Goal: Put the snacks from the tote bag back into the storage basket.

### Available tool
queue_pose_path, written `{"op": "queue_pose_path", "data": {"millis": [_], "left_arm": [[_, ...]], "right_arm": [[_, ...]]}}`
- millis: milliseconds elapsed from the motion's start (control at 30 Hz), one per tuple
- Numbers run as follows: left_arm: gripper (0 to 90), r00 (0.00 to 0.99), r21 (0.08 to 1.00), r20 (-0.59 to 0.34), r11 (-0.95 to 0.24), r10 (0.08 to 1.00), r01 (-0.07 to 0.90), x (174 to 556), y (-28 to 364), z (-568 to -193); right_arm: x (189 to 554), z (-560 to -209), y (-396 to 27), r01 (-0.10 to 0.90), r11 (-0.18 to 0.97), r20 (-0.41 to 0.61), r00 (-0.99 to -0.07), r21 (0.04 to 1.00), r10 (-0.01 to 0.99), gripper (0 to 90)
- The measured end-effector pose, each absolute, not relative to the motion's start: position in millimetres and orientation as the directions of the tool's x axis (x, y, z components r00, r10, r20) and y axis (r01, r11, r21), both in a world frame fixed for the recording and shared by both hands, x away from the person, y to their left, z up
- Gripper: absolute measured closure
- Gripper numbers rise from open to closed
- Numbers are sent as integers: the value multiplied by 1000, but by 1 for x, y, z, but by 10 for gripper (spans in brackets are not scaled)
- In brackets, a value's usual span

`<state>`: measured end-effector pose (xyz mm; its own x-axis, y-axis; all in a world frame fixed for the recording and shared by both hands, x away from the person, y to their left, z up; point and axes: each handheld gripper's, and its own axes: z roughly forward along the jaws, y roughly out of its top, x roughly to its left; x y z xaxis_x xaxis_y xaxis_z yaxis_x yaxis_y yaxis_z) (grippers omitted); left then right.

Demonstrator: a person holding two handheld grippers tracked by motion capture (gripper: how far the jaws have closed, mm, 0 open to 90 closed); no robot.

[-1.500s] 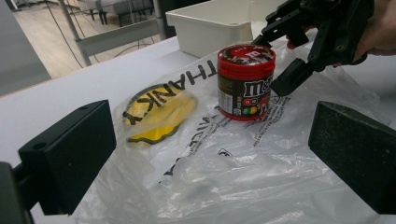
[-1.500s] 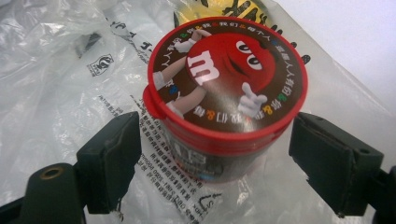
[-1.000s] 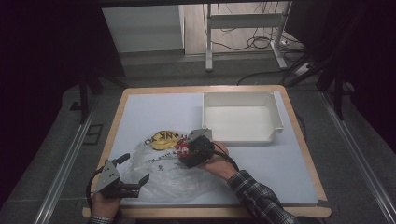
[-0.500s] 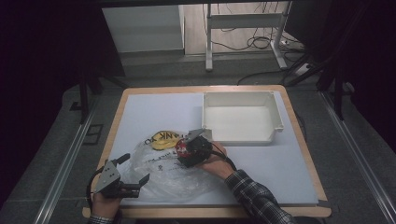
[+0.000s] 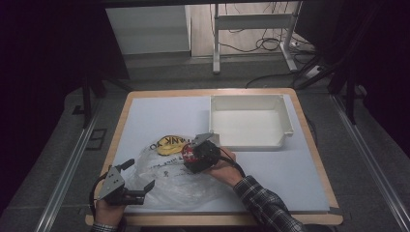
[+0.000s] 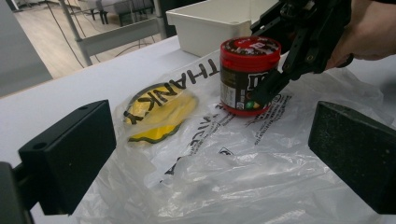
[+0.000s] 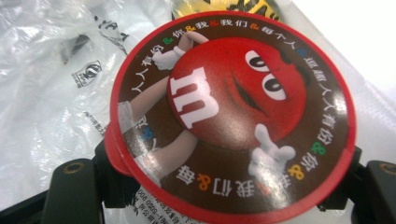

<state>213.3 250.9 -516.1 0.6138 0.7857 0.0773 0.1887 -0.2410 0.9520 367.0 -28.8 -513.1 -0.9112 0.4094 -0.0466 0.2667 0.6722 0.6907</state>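
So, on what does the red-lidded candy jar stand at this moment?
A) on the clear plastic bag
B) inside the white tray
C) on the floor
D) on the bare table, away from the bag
A: in the left gripper view the candy jar stands upright on the crumpled clear plastic bag, with the right hand-held gripper closed on its sides; the white tray lies apart from it.

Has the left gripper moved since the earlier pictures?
No. The left gripper stays at the table's near left corner, beside the plastic bag.
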Motion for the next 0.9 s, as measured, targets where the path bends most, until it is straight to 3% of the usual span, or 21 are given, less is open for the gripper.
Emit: {"op": "queue_pose_path", "data": {"millis": [900], "left_arm": [[7,612,965,33,-184,790,186,213,254,-516]], "right_arm": [[353,-482,-42,232,677,-62,-923,698,380,260]]}}
